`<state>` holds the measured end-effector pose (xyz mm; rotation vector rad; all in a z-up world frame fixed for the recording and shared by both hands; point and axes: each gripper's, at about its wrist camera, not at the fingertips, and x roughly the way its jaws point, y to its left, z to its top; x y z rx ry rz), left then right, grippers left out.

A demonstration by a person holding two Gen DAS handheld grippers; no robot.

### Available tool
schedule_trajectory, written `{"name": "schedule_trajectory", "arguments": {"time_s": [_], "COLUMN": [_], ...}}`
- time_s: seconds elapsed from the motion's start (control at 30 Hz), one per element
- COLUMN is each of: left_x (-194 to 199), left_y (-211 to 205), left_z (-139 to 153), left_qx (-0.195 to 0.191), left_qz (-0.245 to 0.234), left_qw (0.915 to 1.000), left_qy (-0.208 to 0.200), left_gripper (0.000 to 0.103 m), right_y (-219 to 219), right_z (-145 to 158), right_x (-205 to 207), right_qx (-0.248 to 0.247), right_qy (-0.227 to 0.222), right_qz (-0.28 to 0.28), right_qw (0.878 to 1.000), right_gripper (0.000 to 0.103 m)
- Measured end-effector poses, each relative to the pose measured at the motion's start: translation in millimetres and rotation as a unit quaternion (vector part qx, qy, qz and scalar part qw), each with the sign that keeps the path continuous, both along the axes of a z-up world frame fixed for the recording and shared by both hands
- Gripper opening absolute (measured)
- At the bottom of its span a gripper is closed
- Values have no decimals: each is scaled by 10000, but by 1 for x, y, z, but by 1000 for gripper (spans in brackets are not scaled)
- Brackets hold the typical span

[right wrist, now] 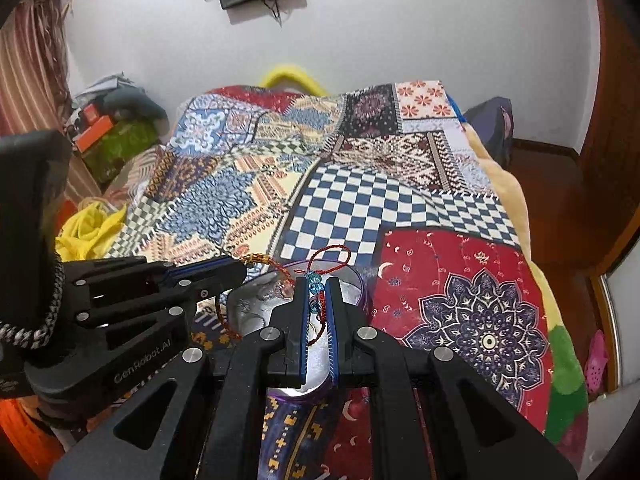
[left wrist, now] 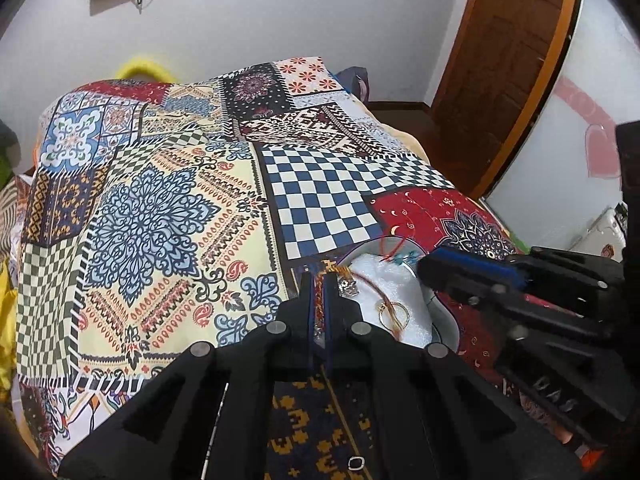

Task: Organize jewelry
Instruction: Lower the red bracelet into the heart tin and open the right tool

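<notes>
A red cord bracelet point(right wrist: 313, 283) with blue beads and a gold braided end point(right wrist: 256, 258) is stretched between both grippers above a round bowl point(right wrist: 256, 308). My right gripper point(right wrist: 319, 280) is shut on the beaded part, with the red loop sticking out past its tips. My left gripper point(left wrist: 319, 276) is shut on the braided cord point(left wrist: 319, 300). In the left wrist view the right gripper point(left wrist: 426, 264) comes in from the right over the bowl point(left wrist: 384, 276). A gold ring point(left wrist: 394, 314) and a small silver piece point(left wrist: 348, 286) lie in it. The left gripper point(right wrist: 240, 270) shows in the right wrist view.
The bowl rests on a patchwork bedspread point(left wrist: 160, 220) covering a bed. A wooden door point(left wrist: 500, 60) stands at the right. Yellow cloth point(right wrist: 88, 228) and piled boxes point(right wrist: 112, 132) lie left of the bed. A pink shoe point(right wrist: 596, 356) is on the floor at the right.
</notes>
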<state>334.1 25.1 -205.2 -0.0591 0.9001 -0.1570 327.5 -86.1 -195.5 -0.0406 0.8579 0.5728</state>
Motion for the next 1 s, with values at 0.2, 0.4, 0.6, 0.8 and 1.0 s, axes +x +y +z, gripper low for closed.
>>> {"name": "schedule_trajectory", "arguments": {"time_s": [0.2,0.4,0.6,0.8,1.0], "left_x": [0,-9,-23,-43,-70], "left_y": [-1,2,7,13,18], "left_z": [0,6,19,36,55], "left_qx": [23,32,99,154,188], "left_qz": [-58,-68,-40,-10,32], "left_qw": [10000,10000,9999,9997,9991], "left_qy": [38,28,-39,-168,-374], "left_gripper": [2,3,8,13,28], "right_y": [6,10,15,14,11], "right_z": [-8,-11,-8,6,27], "right_x": [3,3,-2,-16,-35], "right_qx": [-142,-301,-530,-637,-676], "right_qy": [139,169,222,6,-333], "right_qz": [93,148,239,233,197], "right_qw": [9998,9993,9981,9977,9970], "right_gripper": [7,7,9,26,36]}}
